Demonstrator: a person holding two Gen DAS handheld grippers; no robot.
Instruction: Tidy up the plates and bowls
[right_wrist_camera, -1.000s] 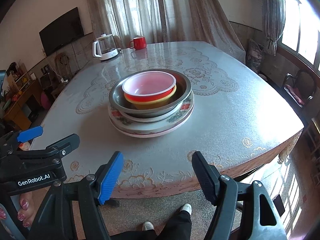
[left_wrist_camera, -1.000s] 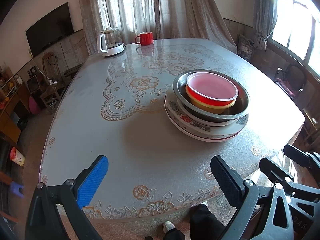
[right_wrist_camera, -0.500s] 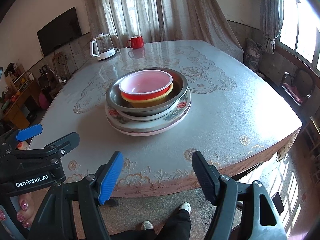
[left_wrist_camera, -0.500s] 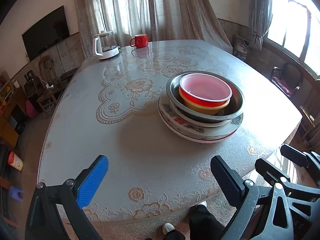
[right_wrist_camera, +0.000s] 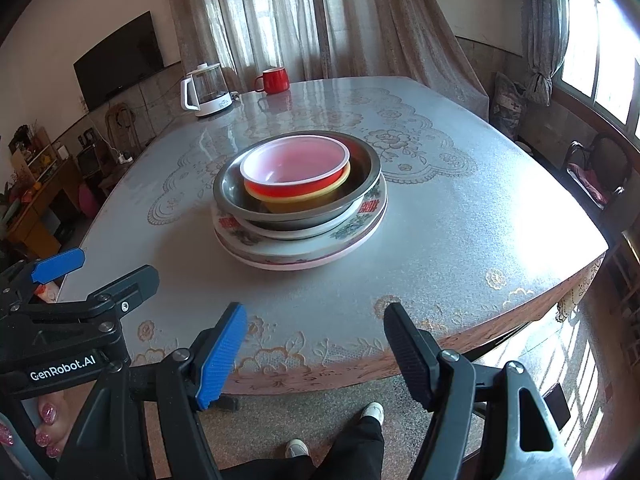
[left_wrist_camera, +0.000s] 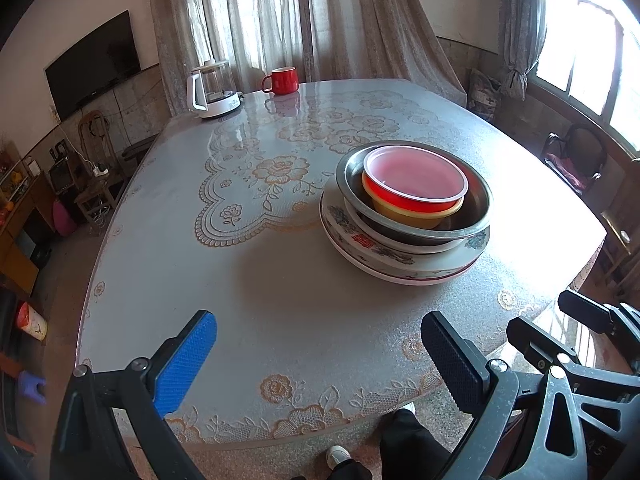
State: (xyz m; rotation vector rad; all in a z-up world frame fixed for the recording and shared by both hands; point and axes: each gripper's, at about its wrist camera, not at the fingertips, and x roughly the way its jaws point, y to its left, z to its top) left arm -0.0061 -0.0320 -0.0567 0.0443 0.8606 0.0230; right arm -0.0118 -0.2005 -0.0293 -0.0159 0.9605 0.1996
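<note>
One stack of dishes stands on the table: patterned plates (left_wrist_camera: pixel 404 266) (right_wrist_camera: pixel 304 248) at the bottom, a steel bowl (left_wrist_camera: pixel 476 204) (right_wrist_camera: pixel 228 192) on them, then a yellow bowl (left_wrist_camera: pixel 412 216) (right_wrist_camera: pixel 304 200) and a red bowl (left_wrist_camera: pixel 412 188) (right_wrist_camera: pixel 296 172) on top. My left gripper (left_wrist_camera: pixel 320 340) is open and empty above the table's near edge, short of the stack and to its left. My right gripper (right_wrist_camera: pixel 316 332) is open and empty over the near edge, in front of the stack. The right gripper (left_wrist_camera: pixel 592 332) shows at the lower right of the left wrist view, and the left gripper (right_wrist_camera: pixel 96 276) at the left of the right wrist view.
The table (left_wrist_camera: pixel 260 280) (right_wrist_camera: pixel 460 240) has a lace-patterned cover. A glass kettle (left_wrist_camera: pixel 212 90) (right_wrist_camera: pixel 206 90) and a red mug (left_wrist_camera: pixel 282 80) (right_wrist_camera: pixel 274 79) stand at its far edge. A person's legs and shoes (right_wrist_camera: pixel 332 444) are below the near edge. A chair (right_wrist_camera: pixel 596 168) stands right.
Both views have shifted slightly, so the stack sits a little further left in each picture. The dishes have not moved and both grippers stay open.
</note>
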